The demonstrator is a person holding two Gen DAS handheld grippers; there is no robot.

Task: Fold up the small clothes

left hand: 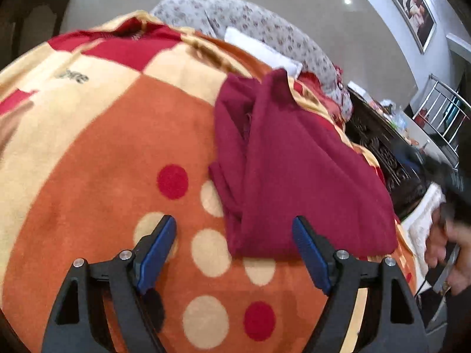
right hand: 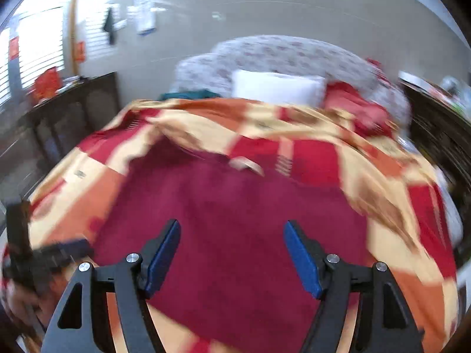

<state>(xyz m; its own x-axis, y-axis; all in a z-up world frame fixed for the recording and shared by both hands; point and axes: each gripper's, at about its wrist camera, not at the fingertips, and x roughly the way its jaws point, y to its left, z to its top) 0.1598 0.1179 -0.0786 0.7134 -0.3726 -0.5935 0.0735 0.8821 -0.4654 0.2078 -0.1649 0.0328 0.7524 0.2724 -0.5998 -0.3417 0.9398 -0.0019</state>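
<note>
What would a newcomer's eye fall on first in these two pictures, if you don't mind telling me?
Most likely the maroon garment, lying partly folded on the orange, cream and red blanket that covers the bed. Next, the blue-padded left gripper and right gripper, both open above the cloth and holding nothing.

Right wrist view smears badly: the dark maroon cloth garment (right hand: 235, 220) shows no readable edges or folds. A blurred black device (right hand: 44, 256) sits at its left border, and the person's hand (left hand: 450, 261) is cut off in the left view.
</note>
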